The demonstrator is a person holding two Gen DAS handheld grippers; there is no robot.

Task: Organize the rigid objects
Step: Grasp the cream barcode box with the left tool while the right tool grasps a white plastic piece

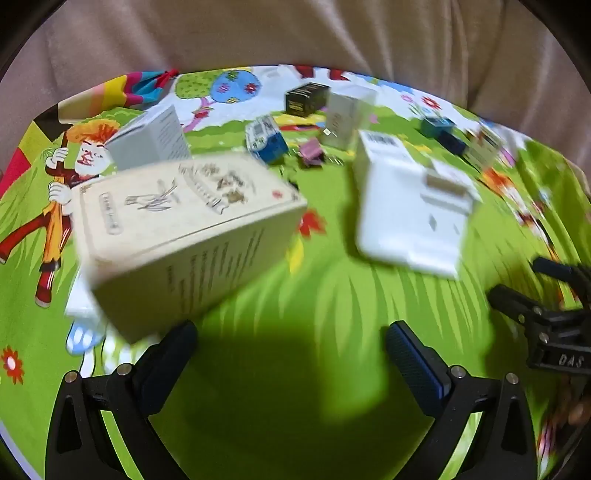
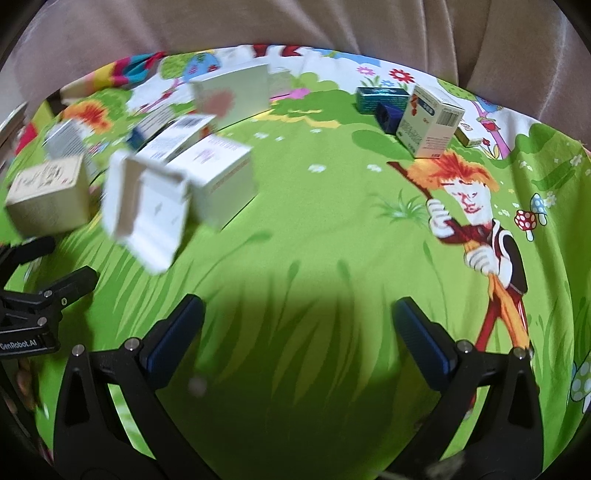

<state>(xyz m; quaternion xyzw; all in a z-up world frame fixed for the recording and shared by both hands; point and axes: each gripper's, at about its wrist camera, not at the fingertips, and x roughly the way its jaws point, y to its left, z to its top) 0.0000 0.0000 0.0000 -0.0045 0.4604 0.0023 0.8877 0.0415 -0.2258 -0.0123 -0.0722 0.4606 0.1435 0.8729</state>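
Several small cardboard boxes lie on a green cartoon-print cloth [image 1: 332,295]. A beige box with drawings [image 1: 184,229] lies just ahead and left of my left gripper [image 1: 291,350], which is open and empty. A white box [image 1: 413,206] lies ahead to its right. My right gripper [image 2: 299,332] is open and empty over bare cloth [image 2: 314,229]. The white box [image 2: 147,210] and the beige box [image 2: 48,199] lie to its left. A white medicine box [image 2: 430,120] stands far right. Both views are motion-blurred.
Farther back are a black box [image 1: 306,98], a blue-white box [image 1: 266,138], a grey box [image 1: 151,140], a small pink item [image 1: 312,151] and teal and dark blue boxes [image 2: 384,99]. A beige sofa back [image 1: 295,33] rises behind. The other gripper shows at each view's edge [image 1: 554,325].
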